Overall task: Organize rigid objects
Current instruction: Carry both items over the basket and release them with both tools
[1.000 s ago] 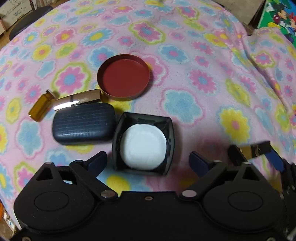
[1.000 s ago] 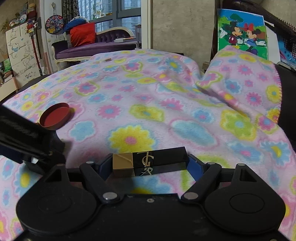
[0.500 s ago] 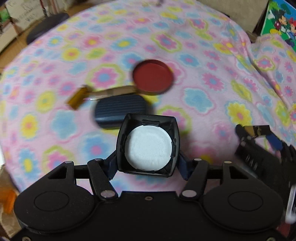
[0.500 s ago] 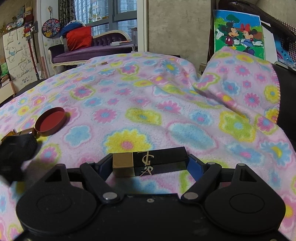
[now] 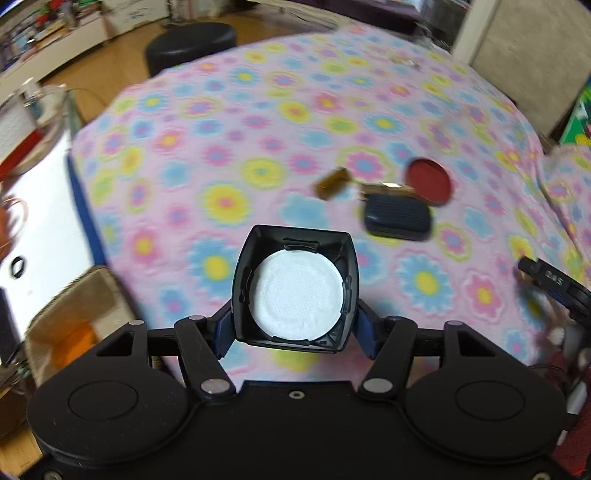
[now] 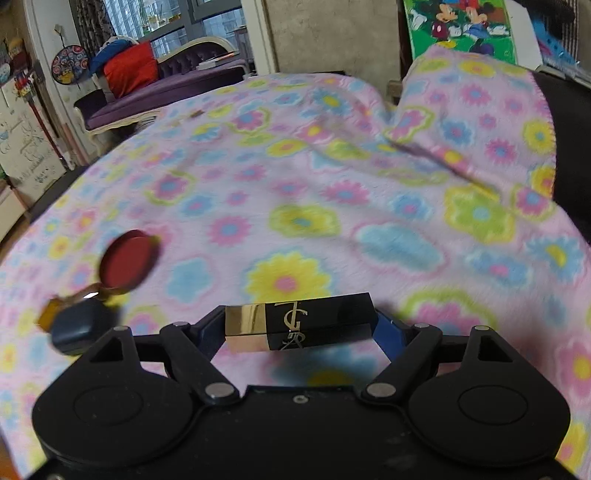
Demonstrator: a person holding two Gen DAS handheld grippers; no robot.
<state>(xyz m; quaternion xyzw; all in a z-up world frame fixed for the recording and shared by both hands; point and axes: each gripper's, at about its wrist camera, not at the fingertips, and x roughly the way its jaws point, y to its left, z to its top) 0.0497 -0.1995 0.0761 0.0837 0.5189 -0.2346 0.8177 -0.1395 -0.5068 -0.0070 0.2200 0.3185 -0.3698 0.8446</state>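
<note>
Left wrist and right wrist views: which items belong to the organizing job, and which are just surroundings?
Job items:
- black compact with white pad, held in the left gripper
- black and gold lipstick, held in the right gripper
- red lid
- dark blue case
- amber bottle

Surroundings:
- floral blanket
- black stool
- purple sofa
- cartoon poster

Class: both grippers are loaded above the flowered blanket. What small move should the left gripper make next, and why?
Probably carry on toward the brown box at the blanket's left edge and pause above it. The left gripper is shut on the black compact, clear of the blanket, and the view has swung to that box; whether it is the drop spot is uncertain.
</note>
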